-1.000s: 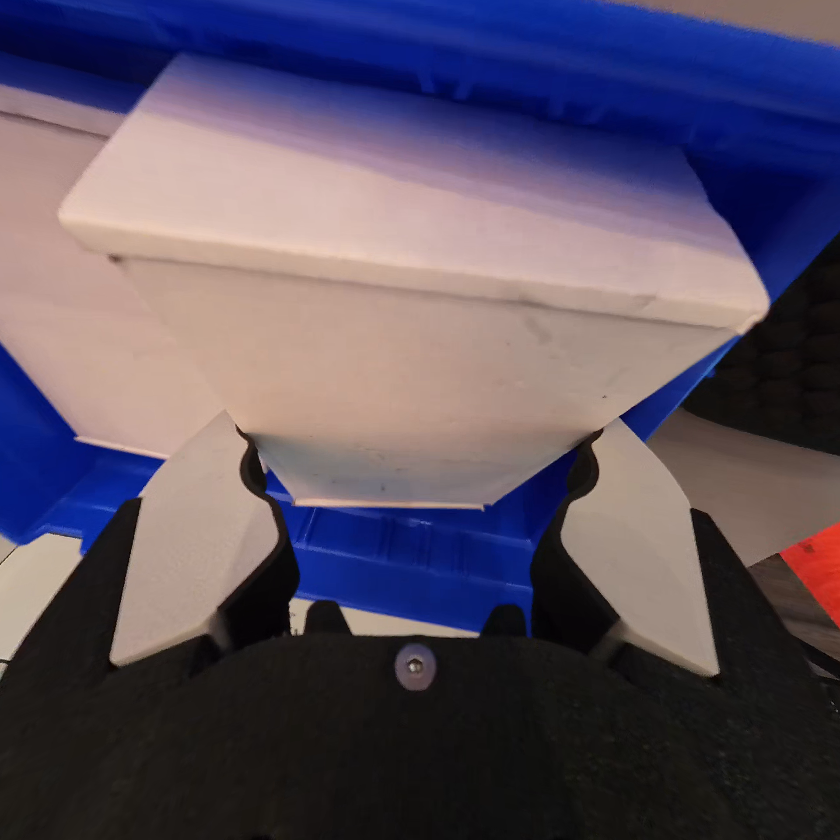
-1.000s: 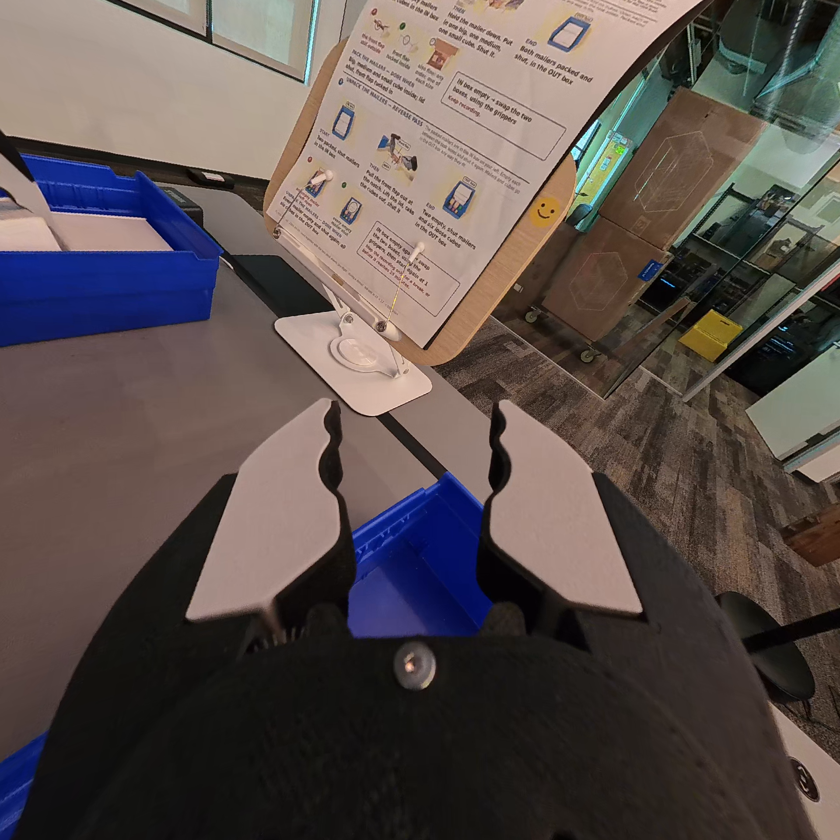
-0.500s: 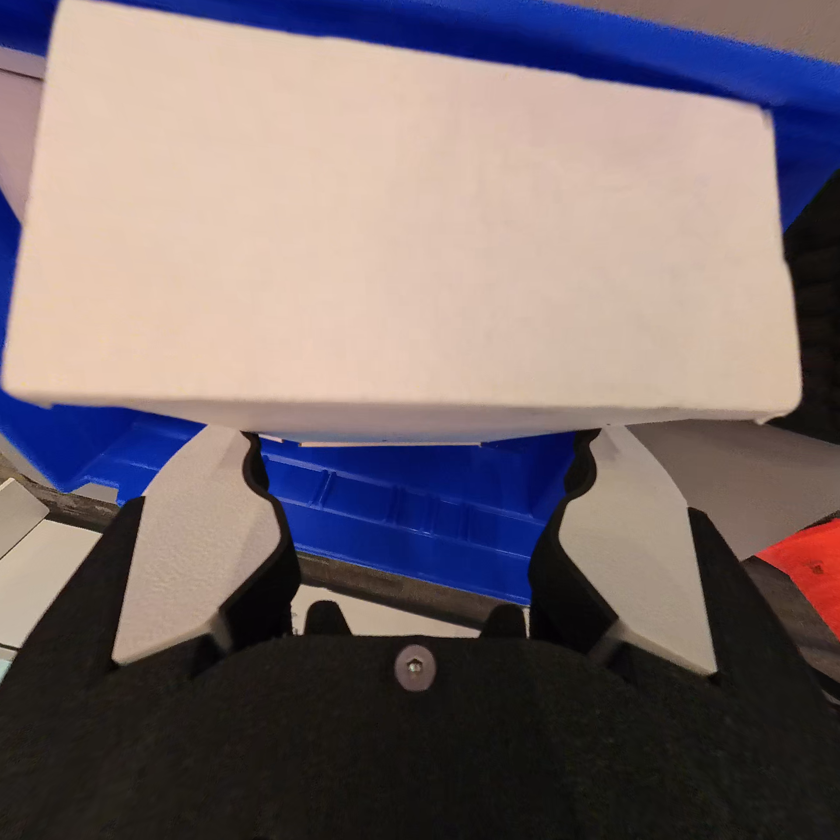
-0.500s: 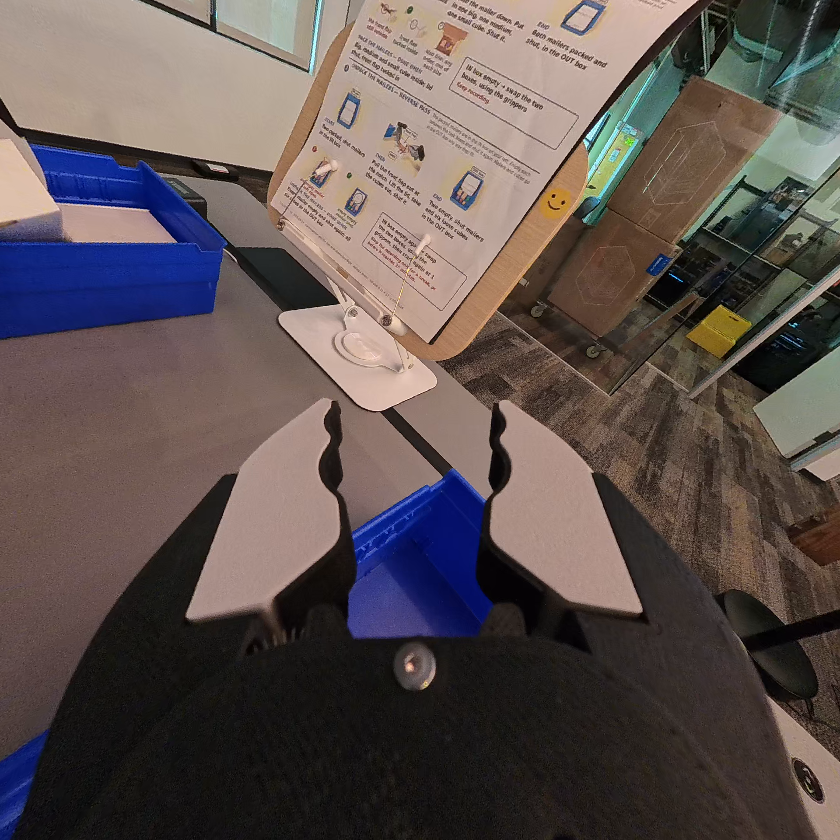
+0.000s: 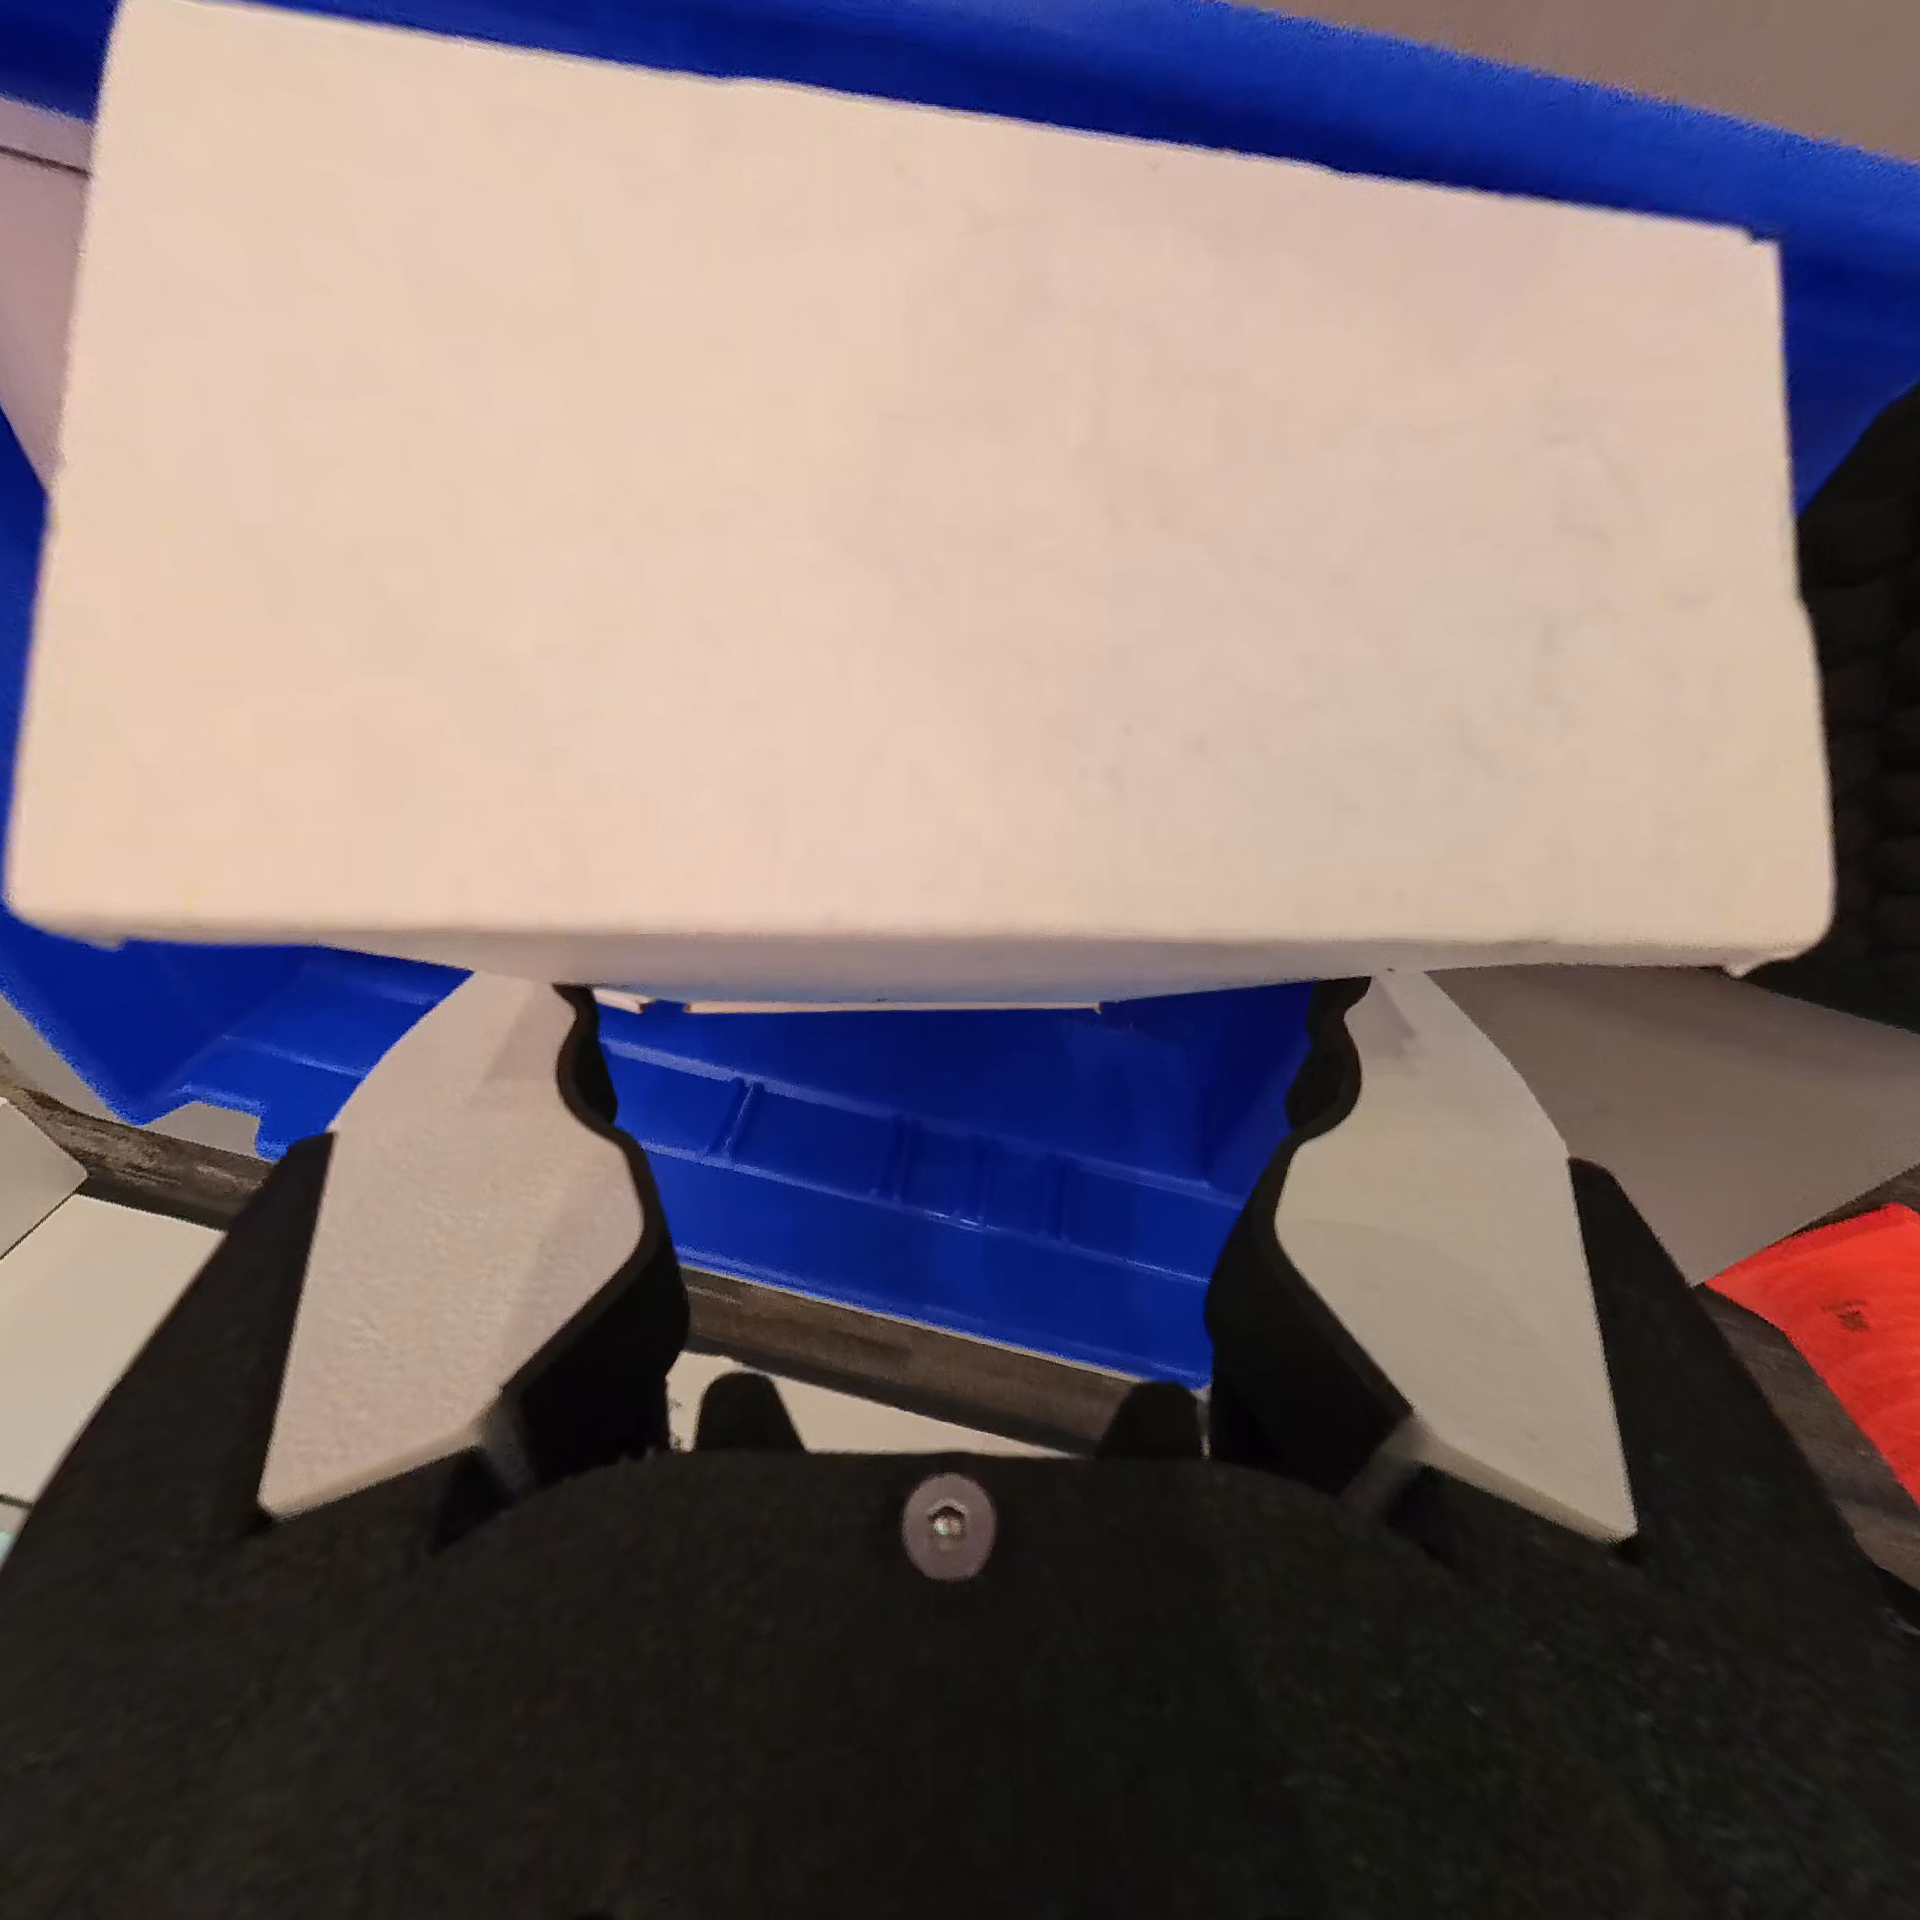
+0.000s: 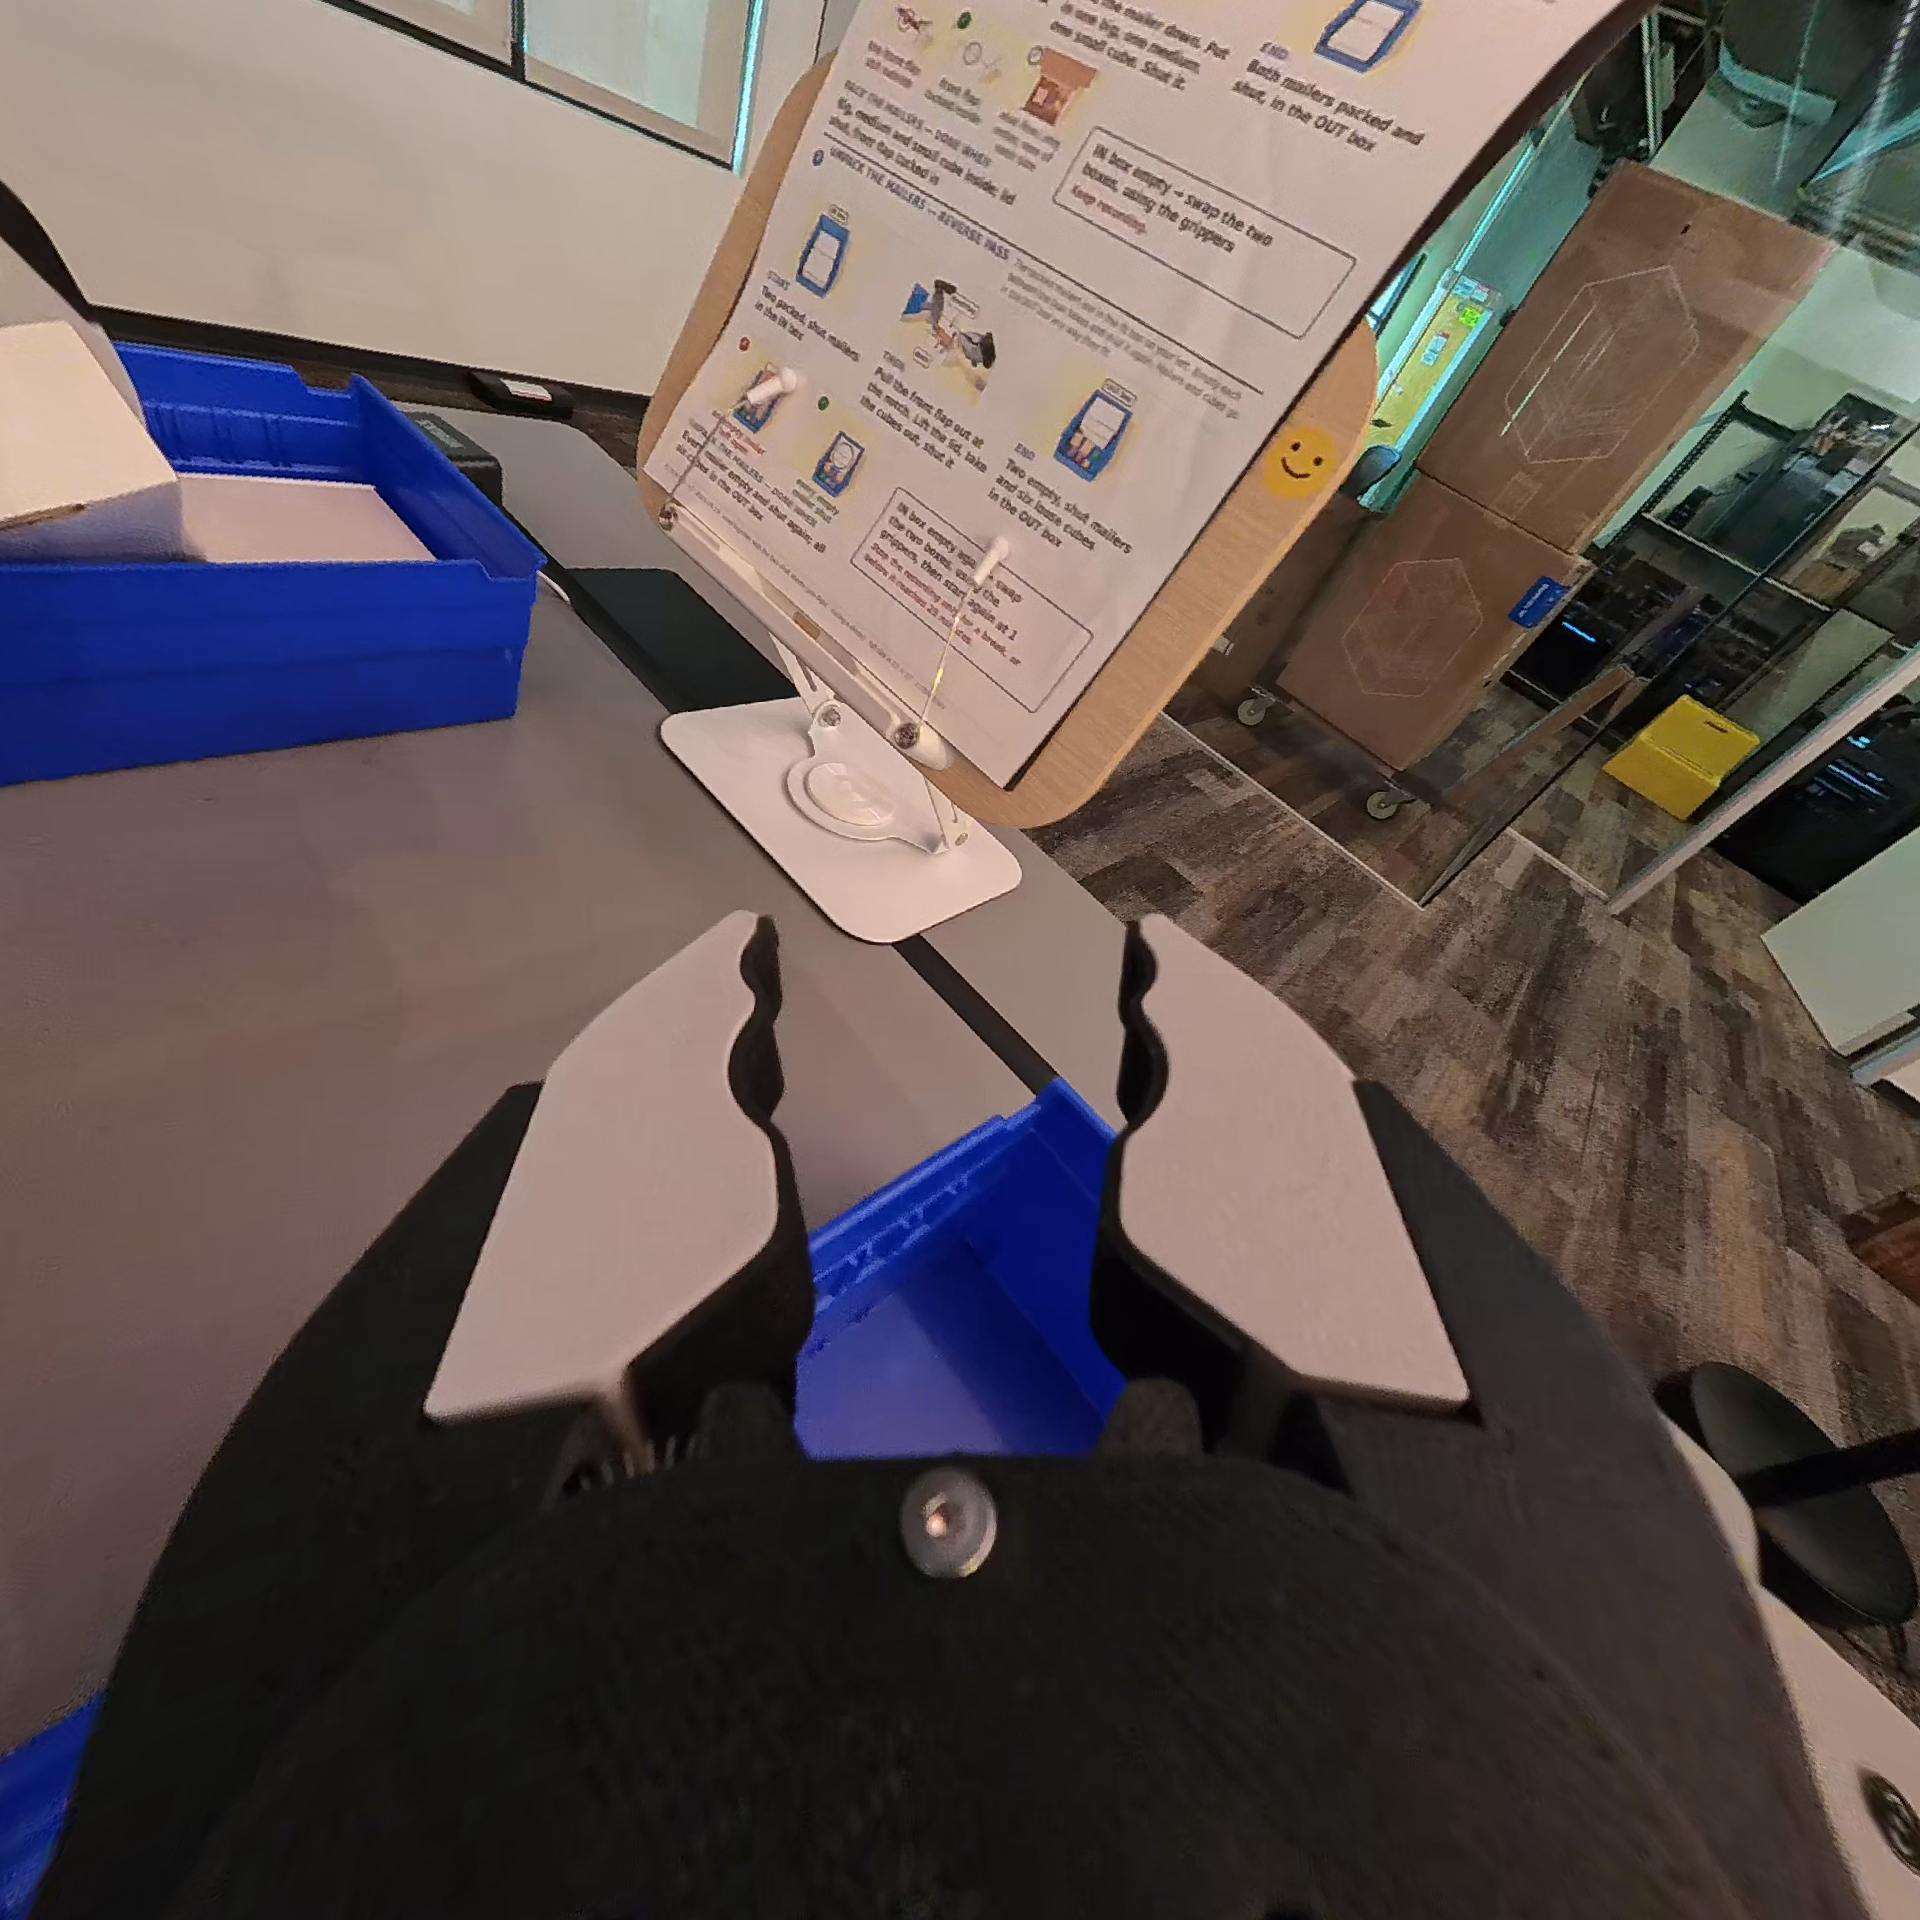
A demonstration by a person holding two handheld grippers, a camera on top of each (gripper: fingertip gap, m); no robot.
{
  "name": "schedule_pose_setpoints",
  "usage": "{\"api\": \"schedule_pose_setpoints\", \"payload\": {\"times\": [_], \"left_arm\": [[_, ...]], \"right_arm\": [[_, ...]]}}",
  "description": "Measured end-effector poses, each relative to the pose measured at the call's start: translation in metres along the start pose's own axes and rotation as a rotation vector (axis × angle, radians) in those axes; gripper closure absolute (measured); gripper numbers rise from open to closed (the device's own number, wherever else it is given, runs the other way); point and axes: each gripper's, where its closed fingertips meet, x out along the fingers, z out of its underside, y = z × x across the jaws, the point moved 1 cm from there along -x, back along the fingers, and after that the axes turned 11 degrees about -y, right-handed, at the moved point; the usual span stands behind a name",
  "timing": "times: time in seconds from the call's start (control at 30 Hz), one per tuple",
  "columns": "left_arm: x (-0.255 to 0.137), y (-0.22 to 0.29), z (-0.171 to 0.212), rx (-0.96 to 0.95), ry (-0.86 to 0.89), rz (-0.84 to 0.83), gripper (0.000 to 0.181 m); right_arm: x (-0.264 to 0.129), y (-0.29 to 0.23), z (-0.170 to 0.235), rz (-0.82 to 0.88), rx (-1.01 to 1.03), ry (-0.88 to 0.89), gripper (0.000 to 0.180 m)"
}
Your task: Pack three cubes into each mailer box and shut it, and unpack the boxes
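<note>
Your left gripper [image 5: 951, 1023] holds a white mailer box [image 5: 914, 540], its two fingers set wide apart and pinching the box by its near lower part, one on each side. The box is closed and lifted clear, its broad white face filling most of the left wrist view. Behind and beneath it lies a blue bin [image 5: 935, 1195], with its ribbed wall showing between the fingers. A second white box [image 6: 301, 525] rests flat inside that bin, seen in the right wrist view at far left, where a corner of the held box also shows above the bin's rim. The bin sits on a grey table [image 6: 312, 987]. At the lower right of the left wrist view there is a red patch [image 5: 1829, 1320]; what it is cannot be told.

Your right gripper [image 6: 948, 997] holds nothing, its fingers spread with a clear gap between them. It hovers above the corner of a second blue bin [image 6: 966, 1278] at the table's near edge. Farther off on the table stands an instruction sheet [image 6: 1049, 343] on a wooden board with a white stand [image 6: 862, 831]. Beyond the table's edge you have patterned floor and brown cardboard boxes [image 6: 1538, 499] behind glass.
</note>
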Motion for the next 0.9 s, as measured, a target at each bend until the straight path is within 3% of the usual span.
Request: {"api": "schedule_pose_setpoints", "payload": {"times": [0.03,0.3,0.47,0.9], "left_arm": [[0.0,0.0,0.0,-0.005,0.008,0.001,0.052],[0.0,0.001,0.003,-0.018,0.037,0.006,0.053],[0.003,0.001,0.013,-0.028,0.017,0.017,0.053],[0.004,-0.003,-0.006,-0.045,0.101,0.067,0.052]], "right_arm": [[0.001,-0.003,-0.002,-0.016,0.007,0.008,0.116],[0.022,-0.039,-0.019,-0.153,-0.014,0.01,0.115],[0.029,-0.045,-0.017,-0.15,-0.051,-0.023,0.115],[0.033,-0.046,-0.008,-0.146,-0.07,-0.061,0.115]]}}
